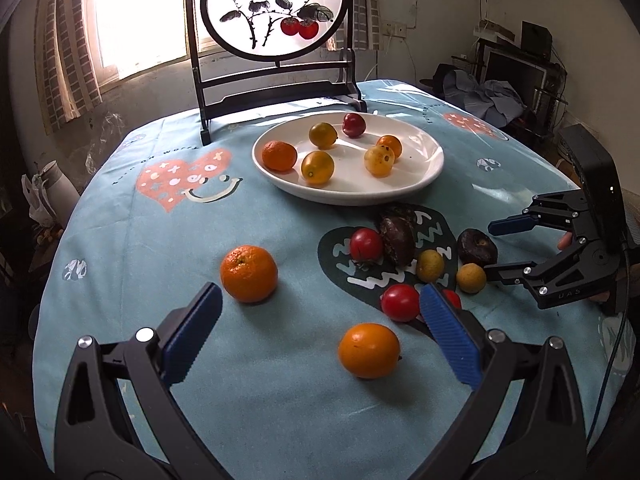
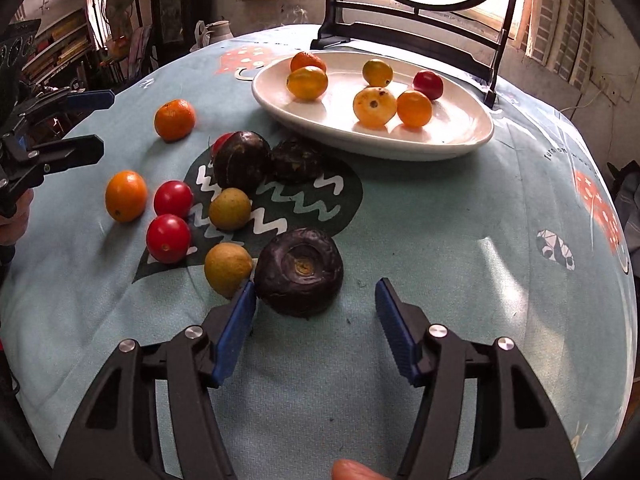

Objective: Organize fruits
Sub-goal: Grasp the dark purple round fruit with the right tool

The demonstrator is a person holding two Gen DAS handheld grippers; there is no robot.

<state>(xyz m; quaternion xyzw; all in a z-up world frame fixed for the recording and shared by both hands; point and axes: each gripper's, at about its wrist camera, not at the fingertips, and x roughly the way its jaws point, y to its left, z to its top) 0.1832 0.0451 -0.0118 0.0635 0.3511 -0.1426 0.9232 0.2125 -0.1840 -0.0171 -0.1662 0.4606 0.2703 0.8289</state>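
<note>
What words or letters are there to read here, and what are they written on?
"UAS": on the right gripper, black body.
Brushed Chinese characters on the round painted screen: cut off, not readable.
Dark lettering on the tablecloth beside the pink heart: too small and warped to read.

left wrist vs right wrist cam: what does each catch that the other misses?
Left wrist only: the left tongs wide open over a smooth orange, and a smiley heart print.

Right wrist only: the right tongs open around a dark wrinkled fruit, and a white jug.

Both: the white plate holding six fruits, and the loose cluster on the blue tablecloth.
</note>
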